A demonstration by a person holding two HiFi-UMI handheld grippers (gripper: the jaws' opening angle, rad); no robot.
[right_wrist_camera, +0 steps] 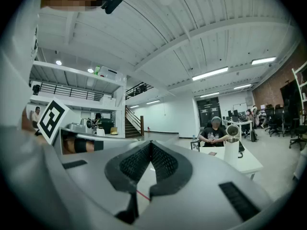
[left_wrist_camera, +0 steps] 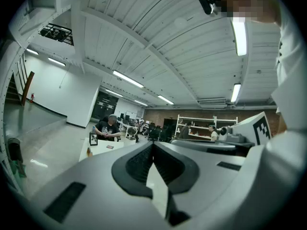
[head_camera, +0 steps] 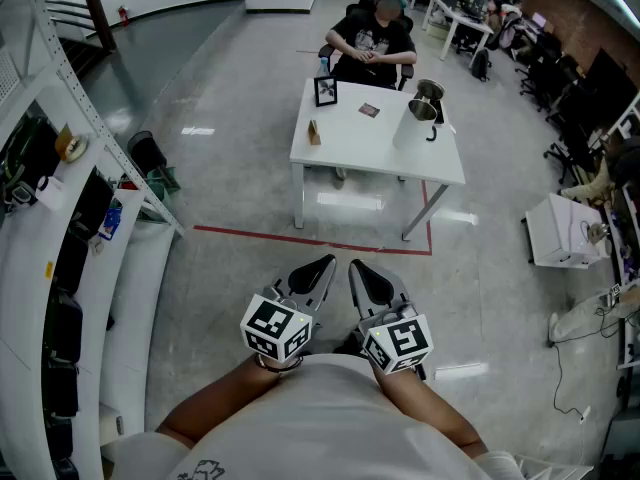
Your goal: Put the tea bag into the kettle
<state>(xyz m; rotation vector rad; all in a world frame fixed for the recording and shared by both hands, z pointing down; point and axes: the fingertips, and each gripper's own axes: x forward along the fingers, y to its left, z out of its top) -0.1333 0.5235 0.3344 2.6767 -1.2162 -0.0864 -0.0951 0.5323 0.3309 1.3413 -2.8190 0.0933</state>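
Far ahead stands a white table (head_camera: 375,153). On it are a white kettle (head_camera: 418,120) with its metal lid up, at the table's right end, and a small dark red tea bag (head_camera: 369,110) near the middle. The right gripper view has the kettle (right_wrist_camera: 232,147) at right. Both grippers are held close to the person's body, side by side, well short of the table. My left gripper (head_camera: 318,270) is shut with nothing in it, its pads meeting at the tip (left_wrist_camera: 153,145). My right gripper (head_camera: 368,276) is likewise shut and empty (right_wrist_camera: 151,145).
A person (head_camera: 372,43) sits behind the table. A black picture frame (head_camera: 325,90) and a small brown object (head_camera: 314,131) are on its left part. A red tape line (head_camera: 310,240) marks the floor before it. A shelving rack (head_camera: 60,168) runs along the left, a white machine (head_camera: 565,230) at right.
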